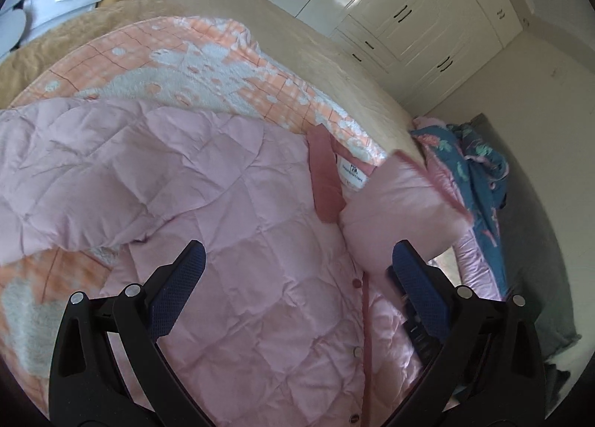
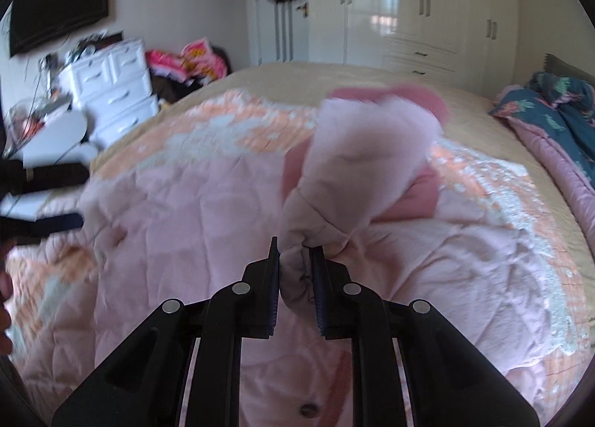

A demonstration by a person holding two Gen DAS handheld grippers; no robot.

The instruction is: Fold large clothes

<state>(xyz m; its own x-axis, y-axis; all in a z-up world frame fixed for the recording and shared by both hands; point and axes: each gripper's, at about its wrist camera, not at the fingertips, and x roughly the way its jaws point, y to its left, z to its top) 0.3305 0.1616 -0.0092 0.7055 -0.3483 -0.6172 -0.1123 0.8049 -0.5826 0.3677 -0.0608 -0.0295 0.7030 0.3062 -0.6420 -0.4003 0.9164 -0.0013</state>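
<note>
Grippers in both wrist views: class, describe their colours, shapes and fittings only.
Both the left gripper and right gripper have matte black angular plastic arms with cut-out slots, round silver rivets at the pivots, and flat dark-blue textured pads lining the fingers. No cables or markings show.

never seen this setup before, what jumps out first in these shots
A big pink quilted jacket lies spread across the bed, over a peach-and-white blanket. The right gripper is shut on a bunched fold of it, lifted mid-frame, while the left gripper hangs open above the jacket's front. A blue floral quilt lies crumpled at the bed's far right.
</note>
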